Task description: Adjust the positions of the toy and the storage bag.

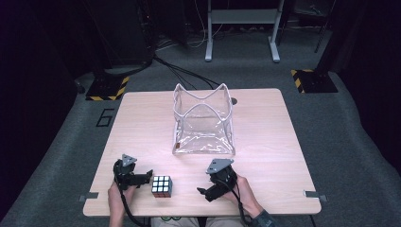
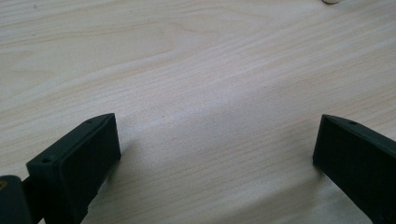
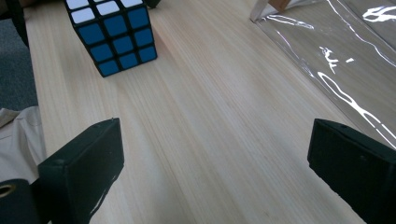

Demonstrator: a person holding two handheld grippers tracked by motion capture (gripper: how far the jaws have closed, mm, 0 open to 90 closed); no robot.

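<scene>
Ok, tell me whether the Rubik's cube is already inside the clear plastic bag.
No, the Rubik's cube sits on the bare table near the front edge, apart from the clear plastic bag standing open farther back.

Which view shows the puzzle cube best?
The right gripper view: the puzzle cube is close, its blue face and white top clear, though cropped at the top. The high view shows it whole but small, beside the left gripper.
</scene>
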